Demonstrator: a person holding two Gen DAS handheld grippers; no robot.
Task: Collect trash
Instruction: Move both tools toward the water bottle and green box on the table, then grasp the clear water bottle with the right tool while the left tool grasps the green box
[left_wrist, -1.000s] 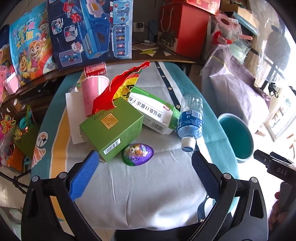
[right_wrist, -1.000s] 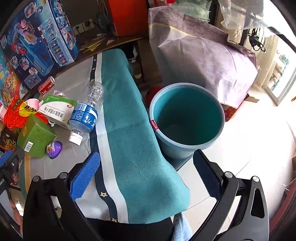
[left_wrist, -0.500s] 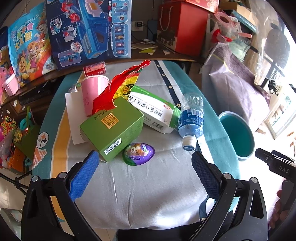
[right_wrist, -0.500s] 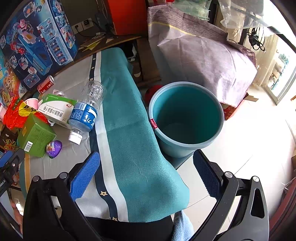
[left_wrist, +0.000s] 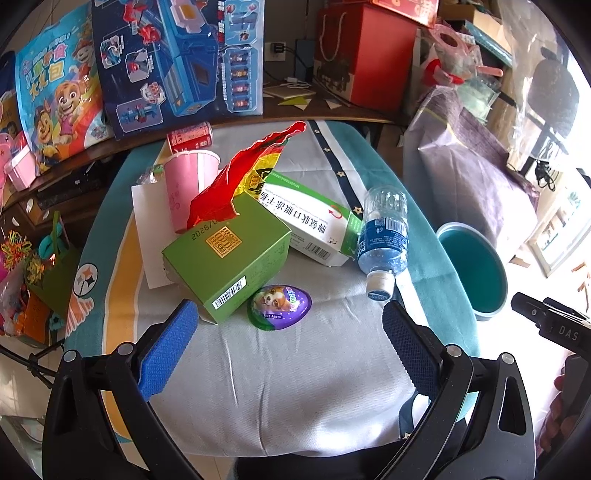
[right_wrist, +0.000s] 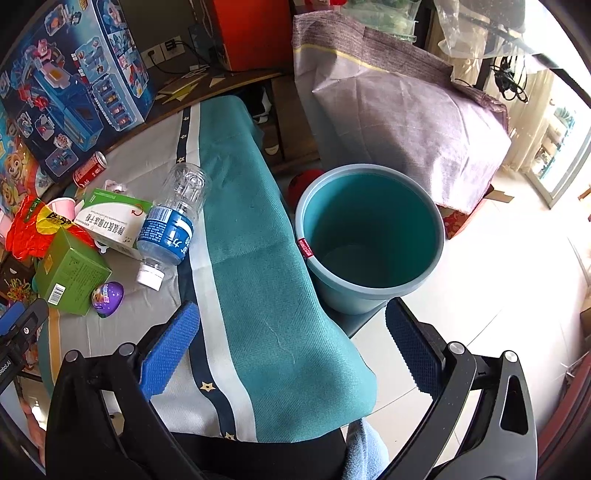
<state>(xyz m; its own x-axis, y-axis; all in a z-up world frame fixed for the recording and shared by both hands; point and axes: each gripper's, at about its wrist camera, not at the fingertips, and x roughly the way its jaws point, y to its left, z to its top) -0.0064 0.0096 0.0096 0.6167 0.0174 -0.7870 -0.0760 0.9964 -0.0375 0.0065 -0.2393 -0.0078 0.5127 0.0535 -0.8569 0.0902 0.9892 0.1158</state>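
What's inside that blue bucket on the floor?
Nothing that shows. In the right wrist view the blue bucket looks empty: bare teal walls and most of the bottom are visible. The near rim hides the nearest strip of the bottom, so something small there could go unseen.

Bare cloth on the counter (left_wrist: 280, 387) lies open at six o'clock in the left wrist view. A green box (left_wrist: 225, 258), purple egg (left_wrist: 279, 306) and plastic bottle (left_wrist: 384, 236) crowd twelve o'clock. In the right wrist view the teal bin (right_wrist: 369, 236) stands unobstructed at one o'clock.
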